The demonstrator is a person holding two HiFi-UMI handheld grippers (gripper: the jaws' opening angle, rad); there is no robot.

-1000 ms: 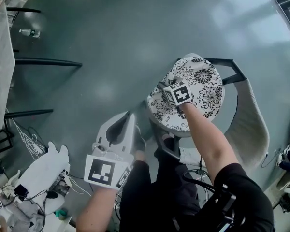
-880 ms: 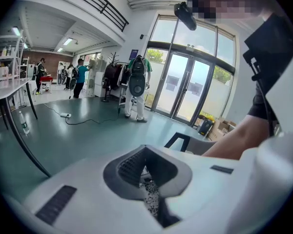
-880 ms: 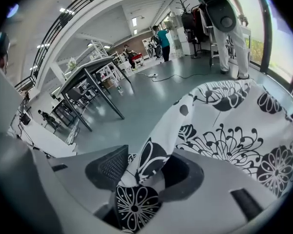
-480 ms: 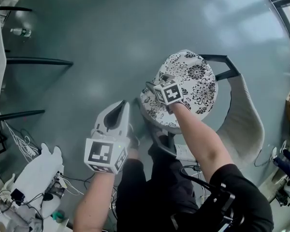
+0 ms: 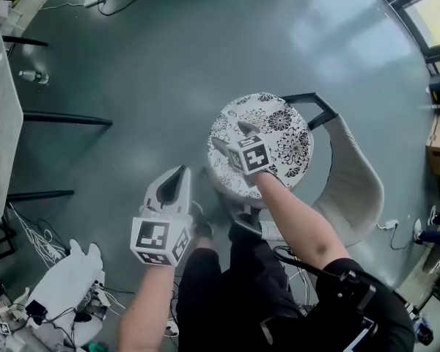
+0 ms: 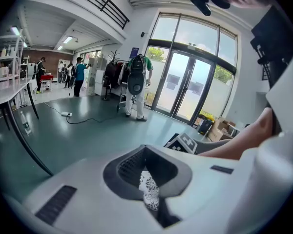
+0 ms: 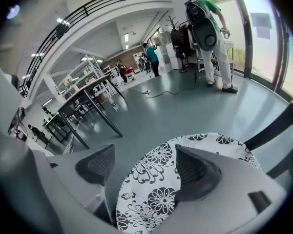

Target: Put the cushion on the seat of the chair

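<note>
R claw (image 5: 232, 136): released, jaws wide apart & opening; nothing pressed btwn pads; hangs just above cushion (image 5: 279, 134), whose print shows below the gap in right gripper view (image 7: 151, 189).
L claw (image 5: 182, 173): clenched, tips together, empty; held over floor (image 5: 169, 50), near-left of chair (image 5: 356, 189), apart from cushion.
Cushion: round, white w/ black flower print; lies flat on chair seat, covering it.
Chair: pale curved backrest wraps cushion's right side in head view; black frame bars (image 5: 315, 105) on far side.
Floor: glossy grey-green; cable w/ power strip (image 5: 95, 1) lies far off at top left.
Person: bare forearms carry both claws; dark trousers at bottom edge of head view.
</note>
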